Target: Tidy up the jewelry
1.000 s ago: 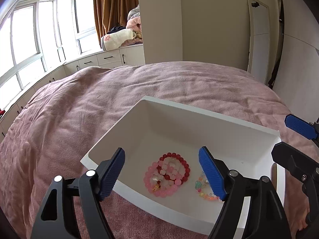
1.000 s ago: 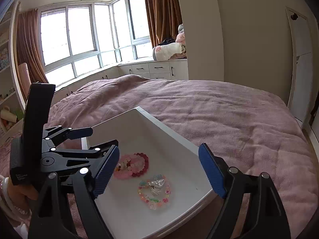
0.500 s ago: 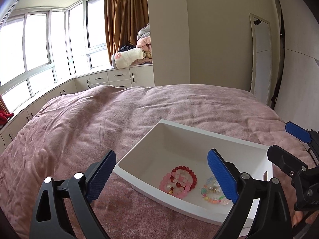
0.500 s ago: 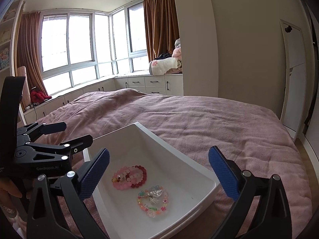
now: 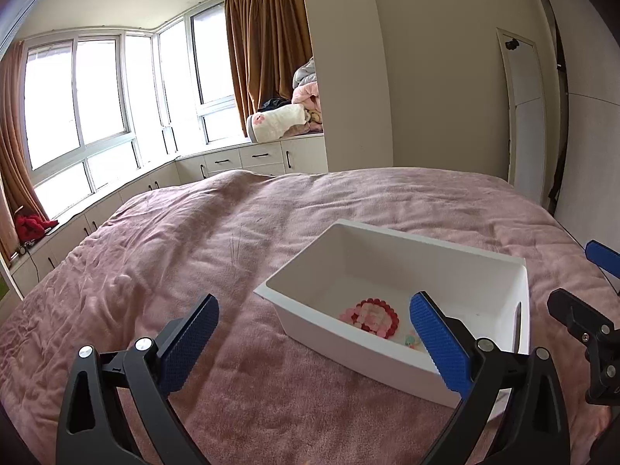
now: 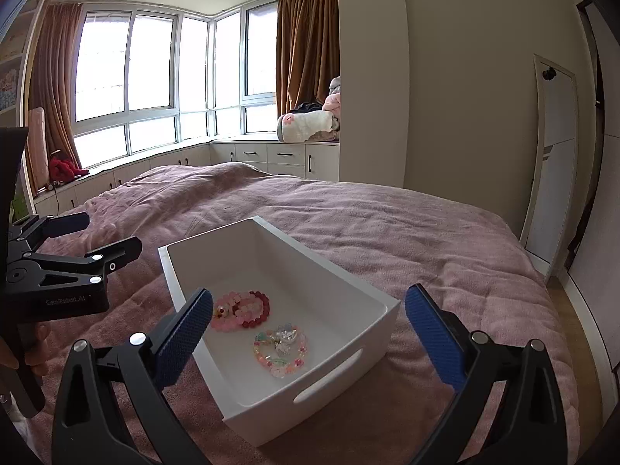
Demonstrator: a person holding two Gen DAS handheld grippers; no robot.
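A white box sits on the pink bedspread. Inside it lie a bracelet of red and pink beads and a pastel bead bracelet, half hidden behind a finger in the left wrist view. My left gripper hangs above and in front of the box's near left corner; its jaws are opening and nothing is between them. My right gripper stands open and empty over the box's near end. Each gripper shows at the edge of the other's view.
The bedspread stretches far to the left and behind the box. White drawer cabinets run under the windows at the back, with folded blankets on top. A person's hand holds the left gripper. Bare floor lies right of the bed.
Both grippers have drawn back and risen from the box, so it looks smaller and farther. Both pairs of jaws have spread wider. The bracelets stay in the box.
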